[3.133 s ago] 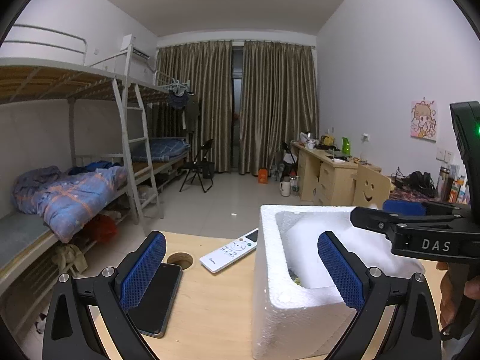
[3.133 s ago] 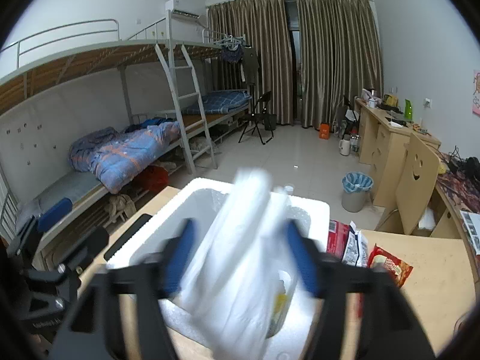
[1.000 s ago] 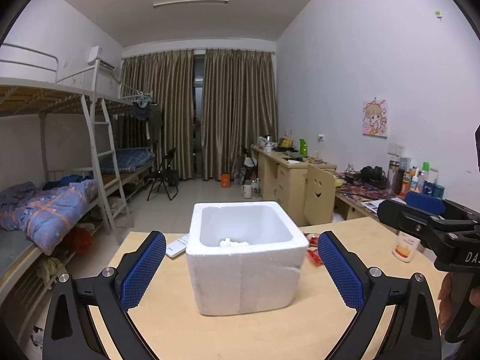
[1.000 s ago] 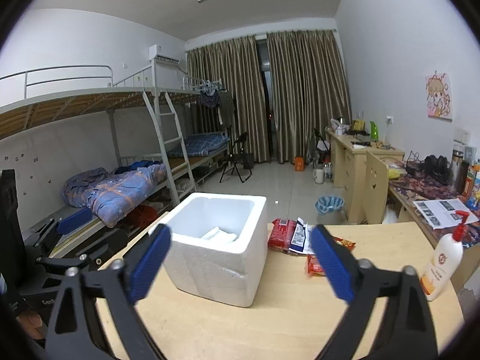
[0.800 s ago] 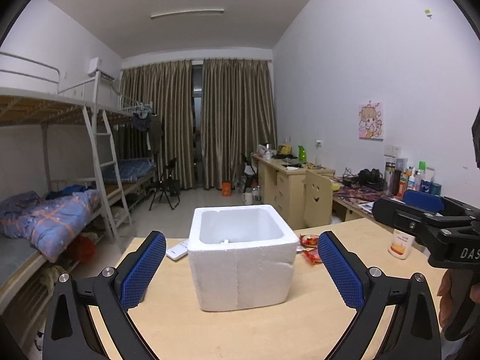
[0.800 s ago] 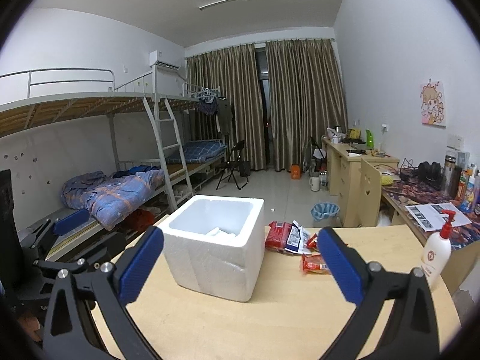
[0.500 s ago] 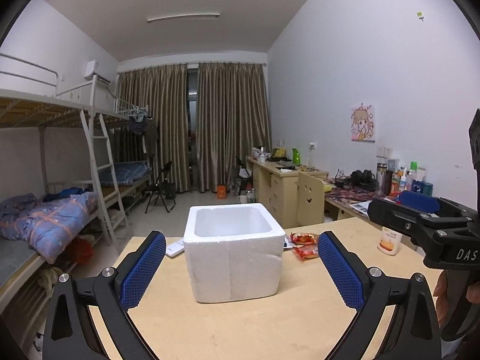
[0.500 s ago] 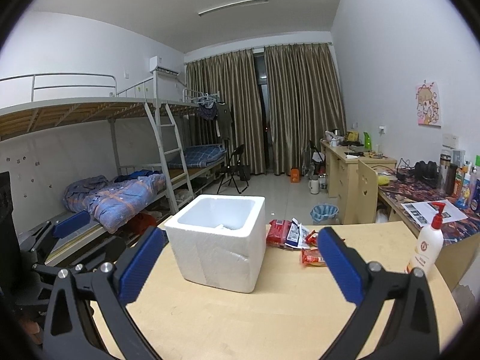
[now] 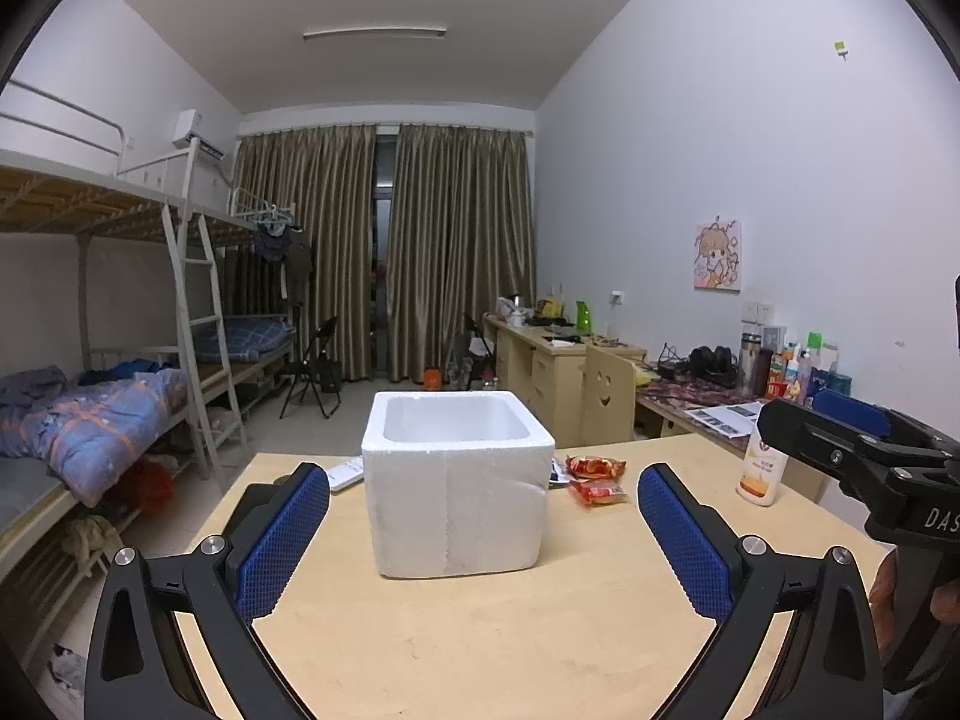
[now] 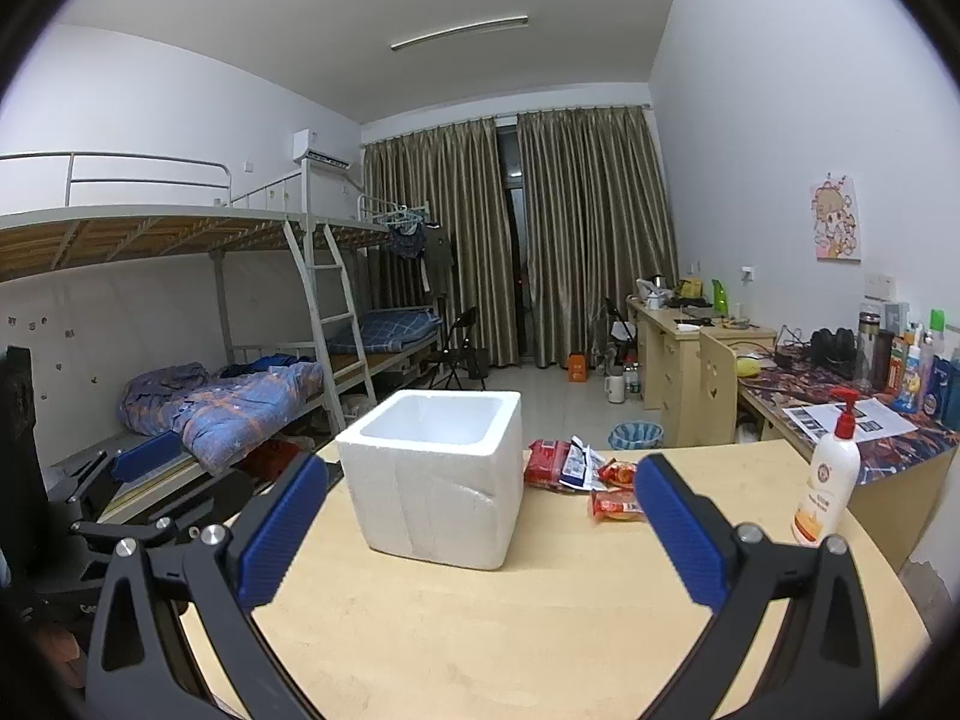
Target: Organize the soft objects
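A white foam box (image 9: 457, 486) stands open-topped on the wooden table (image 9: 480, 648); it also shows in the right wrist view (image 10: 435, 486). Its contents are hidden by the walls. Red snack packets (image 9: 595, 477) lie to its right, also in the right wrist view (image 10: 585, 471). My left gripper (image 9: 483, 540) is open and empty, held back from the box. My right gripper (image 10: 480, 531) is open and empty, also back from the box; it shows at the right of the left wrist view (image 9: 864, 444).
A white pump bottle (image 10: 831, 474) stands at the table's right edge. A white remote (image 9: 345, 476) lies left of the box. Bunk beds (image 10: 210, 372) stand left, desks (image 10: 690, 342) and a chair right.
The right gripper dropped a white soft bundle into the box and opened. Both grippers have pulled back and lowered, so the box looks smaller and its inside is out of sight.
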{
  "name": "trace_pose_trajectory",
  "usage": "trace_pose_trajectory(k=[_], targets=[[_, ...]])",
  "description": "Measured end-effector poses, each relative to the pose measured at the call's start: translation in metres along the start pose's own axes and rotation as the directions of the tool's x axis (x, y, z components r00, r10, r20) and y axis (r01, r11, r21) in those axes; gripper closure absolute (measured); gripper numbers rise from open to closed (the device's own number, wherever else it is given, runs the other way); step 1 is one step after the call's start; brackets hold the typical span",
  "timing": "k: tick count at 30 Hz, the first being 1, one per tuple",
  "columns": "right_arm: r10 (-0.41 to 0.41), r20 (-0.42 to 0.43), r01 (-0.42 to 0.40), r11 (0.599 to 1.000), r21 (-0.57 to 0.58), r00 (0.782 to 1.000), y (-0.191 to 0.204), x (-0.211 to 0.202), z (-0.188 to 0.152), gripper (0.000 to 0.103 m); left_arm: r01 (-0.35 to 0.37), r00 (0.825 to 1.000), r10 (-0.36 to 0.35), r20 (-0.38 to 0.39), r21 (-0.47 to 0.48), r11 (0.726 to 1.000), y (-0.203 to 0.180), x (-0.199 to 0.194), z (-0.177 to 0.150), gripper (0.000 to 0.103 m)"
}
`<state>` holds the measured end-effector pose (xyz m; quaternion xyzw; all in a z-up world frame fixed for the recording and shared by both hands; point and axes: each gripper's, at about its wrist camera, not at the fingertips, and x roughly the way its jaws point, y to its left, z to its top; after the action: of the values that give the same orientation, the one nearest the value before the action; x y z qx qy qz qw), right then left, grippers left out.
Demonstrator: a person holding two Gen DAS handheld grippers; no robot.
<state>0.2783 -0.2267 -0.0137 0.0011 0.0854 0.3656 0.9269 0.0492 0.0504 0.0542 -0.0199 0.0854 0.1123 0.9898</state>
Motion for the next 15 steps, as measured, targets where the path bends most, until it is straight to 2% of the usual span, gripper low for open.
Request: trace_pose_trajectory(k=[7,15], targets=[[0.019,0.004,-0.019,0.999,0.031,1.0,0.001,-0.004,-0.018,0.0,0.005,1.0,-0.005,0.016,0.009,1.0,0.0,-0.006,-0.017,0.0],[0.004,-0.001,-0.004,0.999,0.044,1.0,0.0,-0.007,-0.046,0.0,0.015,1.0,-0.015,0.024,0.008,1.0,0.0,-0.01,-0.043,0.0]])
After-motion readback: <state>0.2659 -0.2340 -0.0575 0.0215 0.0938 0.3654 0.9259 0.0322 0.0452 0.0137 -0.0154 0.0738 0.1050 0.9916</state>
